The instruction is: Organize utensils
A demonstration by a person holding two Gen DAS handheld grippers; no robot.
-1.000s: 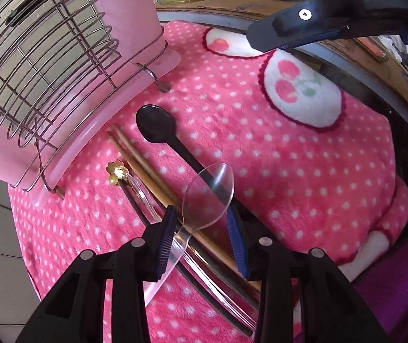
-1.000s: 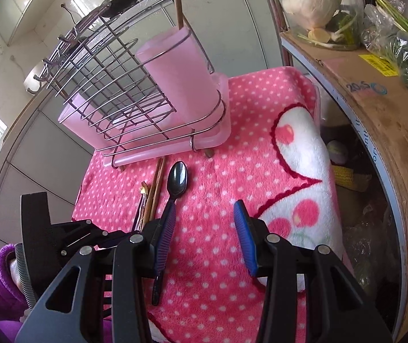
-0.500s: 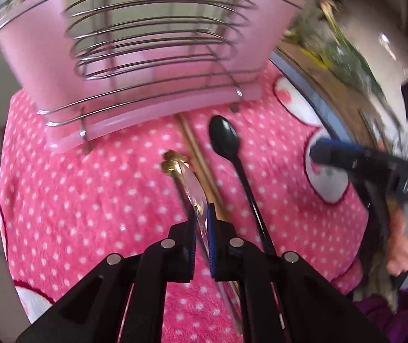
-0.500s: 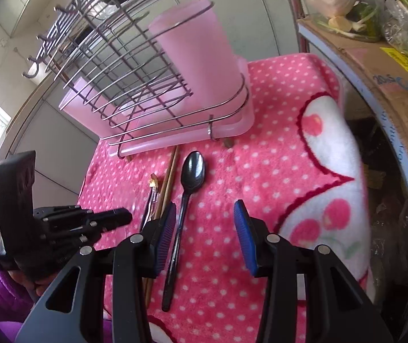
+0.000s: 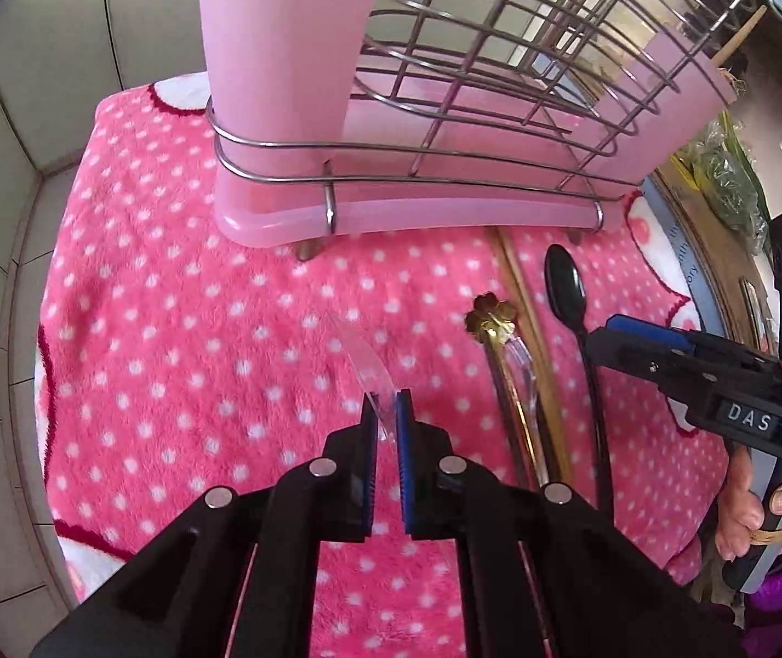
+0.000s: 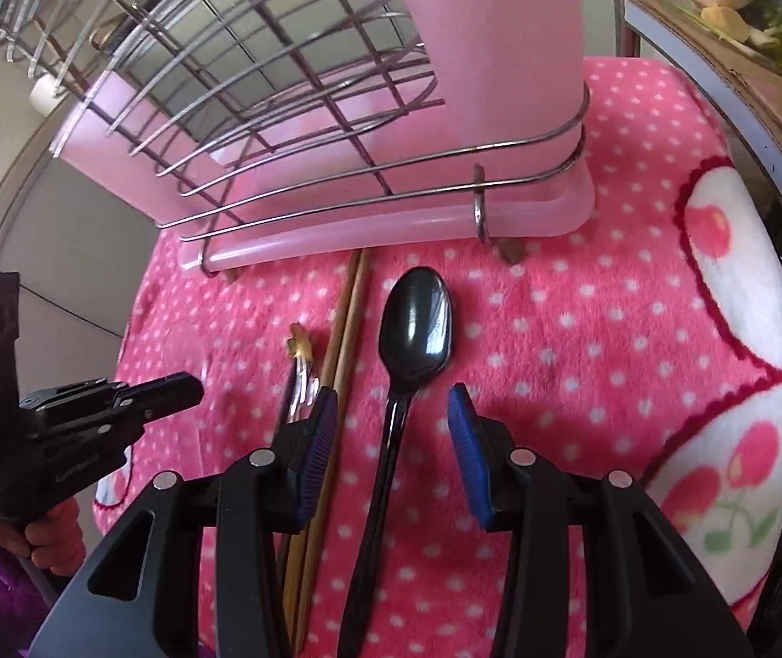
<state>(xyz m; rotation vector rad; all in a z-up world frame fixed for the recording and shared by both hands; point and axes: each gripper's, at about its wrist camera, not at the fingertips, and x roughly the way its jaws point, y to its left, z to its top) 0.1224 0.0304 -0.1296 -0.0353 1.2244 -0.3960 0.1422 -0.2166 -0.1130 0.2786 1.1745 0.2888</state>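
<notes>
My left gripper [image 5: 385, 411] is shut on a clear plastic spoon [image 5: 363, 362], held edge-on above the pink dotted towel [image 5: 182, 340] in front of the pink utensil rack [image 5: 401, 203]. My right gripper [image 6: 391, 427] is open, its jaws on either side of the handle of a black spoon [image 6: 418, 323] lying on the towel. Wooden chopsticks [image 6: 344, 340] and a gold flower-ended utensil [image 6: 300, 345] lie left of the black spoon. The black spoon [image 5: 566, 285] and the right gripper [image 5: 665, 351] also show in the left wrist view.
The rack has a tall pink cup [image 6: 495, 44] and a wire basket [image 6: 259, 55]. A cardboard box [image 6: 747, 55] with vegetables stands at the right. Tiled wall panels [image 5: 23, 82] lie to the left. The left gripper [image 6: 116, 400] shows at the left of the right wrist view.
My left gripper closed on the clear spoon, lifted it and swung left toward the rack. My right gripper moved forward and down over the black spoon's handle.
</notes>
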